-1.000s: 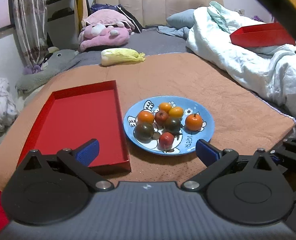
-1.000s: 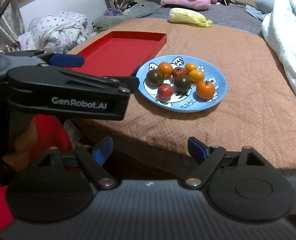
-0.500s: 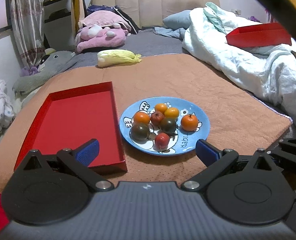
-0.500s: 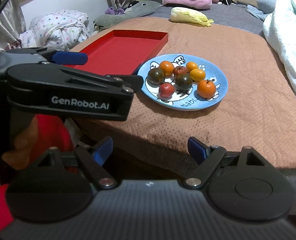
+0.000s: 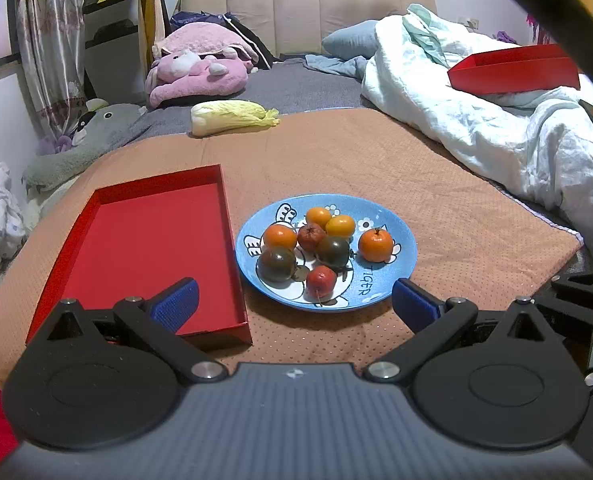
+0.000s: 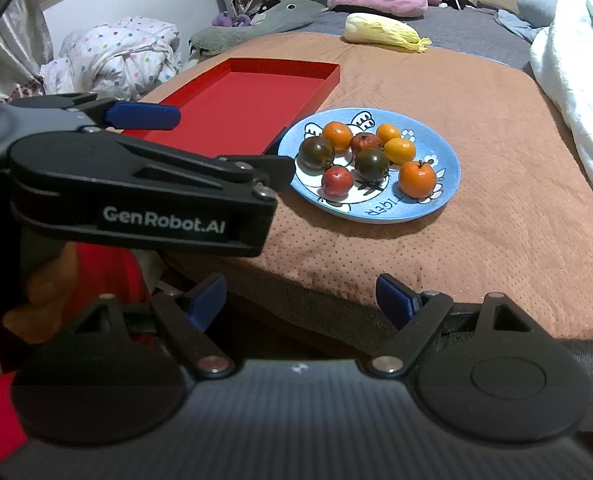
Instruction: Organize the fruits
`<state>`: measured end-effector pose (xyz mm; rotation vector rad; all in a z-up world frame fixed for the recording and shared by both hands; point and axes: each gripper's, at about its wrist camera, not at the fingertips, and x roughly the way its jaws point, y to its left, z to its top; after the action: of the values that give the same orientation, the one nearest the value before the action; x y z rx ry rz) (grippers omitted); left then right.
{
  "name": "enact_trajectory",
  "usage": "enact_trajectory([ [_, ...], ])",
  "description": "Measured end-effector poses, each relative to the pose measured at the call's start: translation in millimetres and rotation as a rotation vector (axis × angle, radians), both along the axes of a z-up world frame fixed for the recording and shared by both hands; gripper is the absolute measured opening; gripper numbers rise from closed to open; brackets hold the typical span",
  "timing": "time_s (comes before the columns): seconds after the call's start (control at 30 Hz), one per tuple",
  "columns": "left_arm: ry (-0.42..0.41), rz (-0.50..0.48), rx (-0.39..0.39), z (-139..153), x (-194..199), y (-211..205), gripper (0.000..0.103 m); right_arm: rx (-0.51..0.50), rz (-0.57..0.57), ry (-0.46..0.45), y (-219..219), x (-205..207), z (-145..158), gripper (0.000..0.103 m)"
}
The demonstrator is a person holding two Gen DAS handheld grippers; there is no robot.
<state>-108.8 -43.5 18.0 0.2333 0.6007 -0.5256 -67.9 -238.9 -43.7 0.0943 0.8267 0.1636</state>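
A blue plate [image 5: 400,236] [image 6: 444,152] on the orange cover holds several small fruits: orange ones [image 5: 375,245], dark green tomatoes [image 5: 276,264] and a red one [image 5: 321,279] [image 6: 337,180]. An empty red tray [image 5: 148,248] [image 6: 240,100] lies just left of the plate. My left gripper [image 5: 294,304] is open and empty, hovering near the plate's front edge. My right gripper [image 6: 302,298] is open and empty, back over the bed's front edge. The left gripper also shows in the right wrist view [image 6: 136,176], beside the tray.
A napa cabbage [image 5: 232,118] lies at the far side of the cover. A white duvet [image 5: 496,136] with a red box [image 5: 512,70] on it is at the right. Plush toys [image 5: 196,68] sit at the back left.
Both grippers have drifted slightly; the plate and tray sit a little further left and higher in the left wrist view. Nothing was grasped or moved.
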Motion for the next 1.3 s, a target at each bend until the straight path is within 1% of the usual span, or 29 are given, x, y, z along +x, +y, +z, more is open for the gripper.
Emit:
enact_trajectory([
  [1.3, 0.004, 0.005, -0.01, 1.0, -1.1, 1.2, 0.103, 0.01, 0.001, 0.017, 3.7, -2.6, -5.7, 0.084],
])
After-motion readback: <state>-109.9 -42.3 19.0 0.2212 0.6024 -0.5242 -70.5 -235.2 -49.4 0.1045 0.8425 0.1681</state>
